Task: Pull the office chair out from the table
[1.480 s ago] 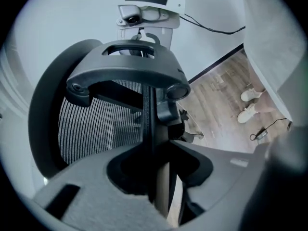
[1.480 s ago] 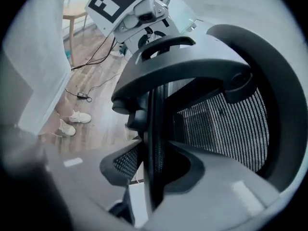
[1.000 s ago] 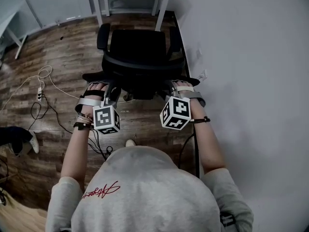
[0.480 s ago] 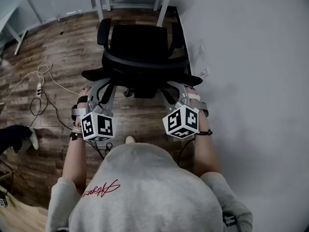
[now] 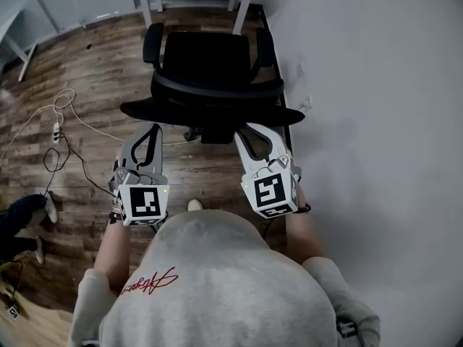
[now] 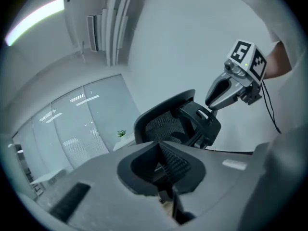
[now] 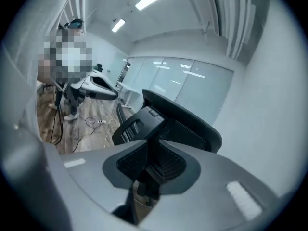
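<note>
The black office chair (image 5: 210, 60) stands on the wood floor, its seat clear of the white table (image 5: 241, 9) at the top, its backrest (image 5: 217, 112) toward me. Both grippers hang just short of the backrest and touch nothing. My left gripper (image 5: 154, 127) has just been closing and is shut, with nothing between its pads (image 6: 166, 165). My right gripper (image 5: 244, 131) has been closing too; a narrow gap stays between its pads (image 7: 159, 162), and nothing is in it. Each gripper view shows the chair (image 6: 168, 119) (image 7: 183, 124) ahead and the other gripper beside it.
A white wall (image 5: 362, 121) with a socket (image 5: 304, 107) runs close along the chair's right side. A power strip (image 5: 56, 132) and loose cables (image 5: 79, 165) lie on the floor at left. Someone's shoes (image 5: 32, 215) are at the far left.
Both grippers have drawn back from under the chair's backrest, risen and rolled upright. Their jaws have narrowed, the left one fully. The chair stands a little farther from me.
</note>
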Tool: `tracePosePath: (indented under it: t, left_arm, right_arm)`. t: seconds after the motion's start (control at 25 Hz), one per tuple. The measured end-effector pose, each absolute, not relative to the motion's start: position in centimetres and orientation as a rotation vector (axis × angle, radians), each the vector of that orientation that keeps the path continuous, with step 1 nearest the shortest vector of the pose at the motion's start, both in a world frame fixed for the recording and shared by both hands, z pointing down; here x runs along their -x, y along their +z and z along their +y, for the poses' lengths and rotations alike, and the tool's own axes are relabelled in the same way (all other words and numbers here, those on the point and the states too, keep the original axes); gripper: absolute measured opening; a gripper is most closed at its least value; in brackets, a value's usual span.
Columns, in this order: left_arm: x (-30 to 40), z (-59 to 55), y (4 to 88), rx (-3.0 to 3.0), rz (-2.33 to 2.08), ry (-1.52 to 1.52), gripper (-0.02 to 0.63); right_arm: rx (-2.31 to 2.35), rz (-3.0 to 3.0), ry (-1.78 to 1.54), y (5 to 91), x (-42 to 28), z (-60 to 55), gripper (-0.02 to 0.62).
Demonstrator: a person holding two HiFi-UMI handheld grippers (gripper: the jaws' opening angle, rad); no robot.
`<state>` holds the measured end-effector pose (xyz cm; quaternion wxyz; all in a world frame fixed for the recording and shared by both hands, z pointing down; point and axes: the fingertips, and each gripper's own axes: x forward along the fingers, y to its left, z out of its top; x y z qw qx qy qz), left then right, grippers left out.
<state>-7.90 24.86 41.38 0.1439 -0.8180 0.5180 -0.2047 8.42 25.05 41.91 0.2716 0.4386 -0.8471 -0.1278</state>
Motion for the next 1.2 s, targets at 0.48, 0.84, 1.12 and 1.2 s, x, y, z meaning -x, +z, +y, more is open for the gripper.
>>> tracePosePath:
  t: [0.48, 0.84, 1.12, 1.2]
  left_arm:
    - [7.5, 26.4, 38.7, 2.412, 1.452, -0.436, -0.005]
    - [7.1, 27.3, 37.0, 2.435, 1.422, -0.371, -0.004]
    - [7.3, 27.6, 37.5, 2.429, 1.391, -0.409, -0.004]
    - [7.3, 27.7, 37.9, 2.411, 1.392, -0.451, -0.003]
  right_arm:
    - [-1.324, -2.515, -0.142, 39.9, -6.7, 26.7, 0.032]
    - [-1.362, -2.583, -0.099, 39.0, -7.2, 27.6, 0.003]
    - [-1.391, -2.627, -0.003, 38.6, -8.1, 28.4, 0.002]
    - [-1.421, -2.627, -0.003, 38.2, -8.3, 28.3, 0.002]
